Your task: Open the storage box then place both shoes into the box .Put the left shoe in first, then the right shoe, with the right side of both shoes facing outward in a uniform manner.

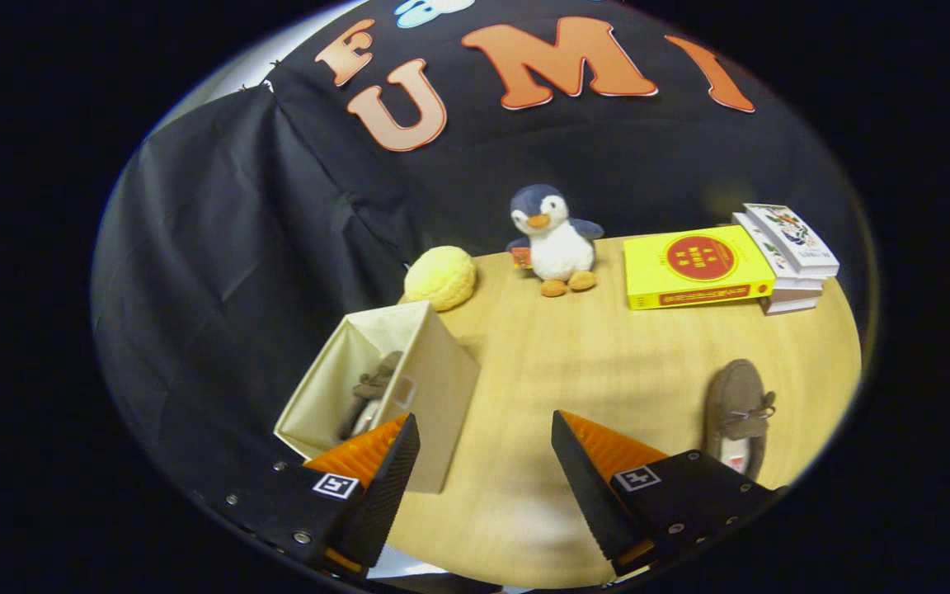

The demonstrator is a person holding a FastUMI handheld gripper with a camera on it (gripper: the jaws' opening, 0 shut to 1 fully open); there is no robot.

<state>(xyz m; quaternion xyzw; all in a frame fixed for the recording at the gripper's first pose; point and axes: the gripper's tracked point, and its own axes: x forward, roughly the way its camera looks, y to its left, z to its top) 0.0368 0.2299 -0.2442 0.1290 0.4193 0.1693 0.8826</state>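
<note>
- Storage box (430, 388): open, standing on the wooden table (574, 363) near its edge, mouth facing up and to the side.
- One brown shoe (372, 392): already inside the box, lying against the inner wall; toe direction and outward side not readable from here.
- Second brown shoe (740, 412): outside, on the table well apart from the box, across the open tabletop.
- Gripper (483, 450): jaws spread wide, nothing between them; left finger overlapping the near corner of the box, contact not confirmable; right finger just beside the second shoe, not touching so far as visible.
- Progress, as judged: opening done, first shoe placed; second shoe outstanding, plus a check on matching orientation.
- Next step, as judged: grip on the second shoe, carry to the box, set down beside the first with the same side outward.
- Bystanders beyond the box: yellow round cushion (440, 278), penguin toy (553, 239), yellow book (696, 266), stack of books (788, 256). None obstructing the path from shoe to box.
</note>
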